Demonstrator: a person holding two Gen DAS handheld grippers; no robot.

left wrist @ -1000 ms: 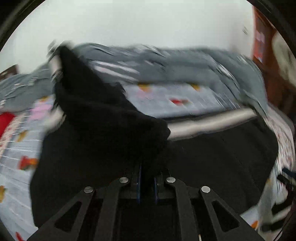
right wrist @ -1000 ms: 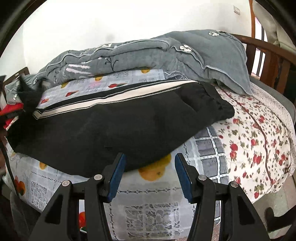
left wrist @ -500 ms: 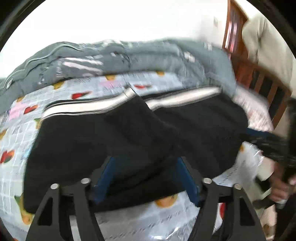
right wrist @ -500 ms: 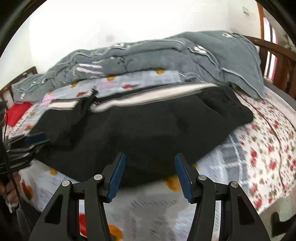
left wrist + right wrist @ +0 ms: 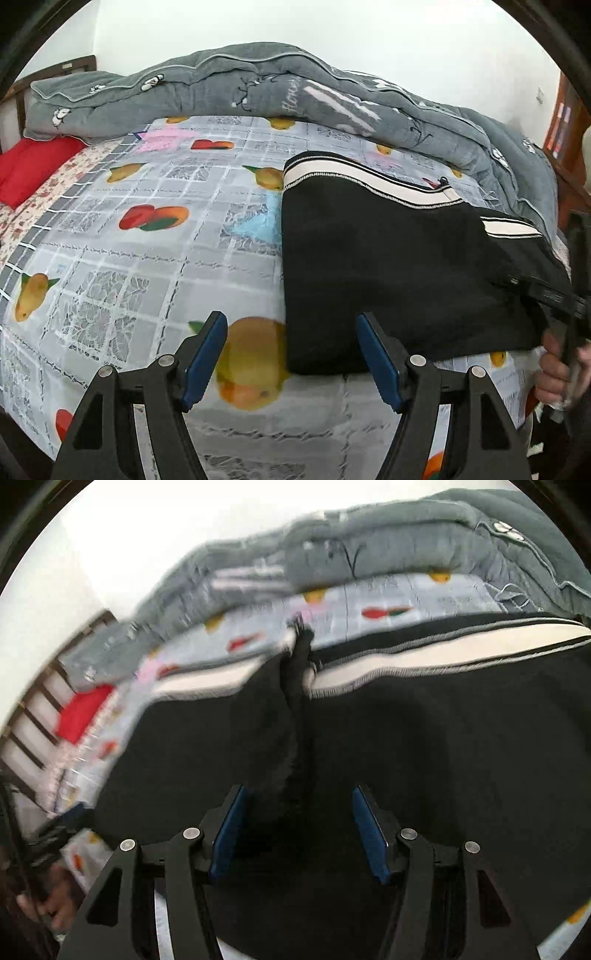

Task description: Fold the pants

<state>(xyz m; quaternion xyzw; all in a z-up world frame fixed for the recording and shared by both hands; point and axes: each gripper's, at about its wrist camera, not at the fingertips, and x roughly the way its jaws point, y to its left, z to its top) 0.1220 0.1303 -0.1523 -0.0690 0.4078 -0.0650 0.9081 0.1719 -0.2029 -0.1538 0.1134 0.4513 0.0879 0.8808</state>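
The black pants (image 5: 388,258) with a white side stripe lie folded on the bed, right of centre in the left wrist view. My left gripper (image 5: 291,343) is open and empty, hovering at the pants' near left corner. In the right wrist view the pants (image 5: 443,738) fill most of the frame, with a fold edge (image 5: 295,701) running up the middle. My right gripper (image 5: 299,823) is open, low over the black cloth. It also shows at the right edge of the left wrist view (image 5: 546,291).
A fruit-print bedsheet (image 5: 147,240) covers the bed. A grey rolled quilt (image 5: 258,85) lies along the back. A red pillow (image 5: 33,166) is at the far left. Wooden bed rails (image 5: 33,720) stand at the left of the right wrist view.
My left gripper let go of the pants, opened and drew back to the left. My right gripper moved in close over the pants.
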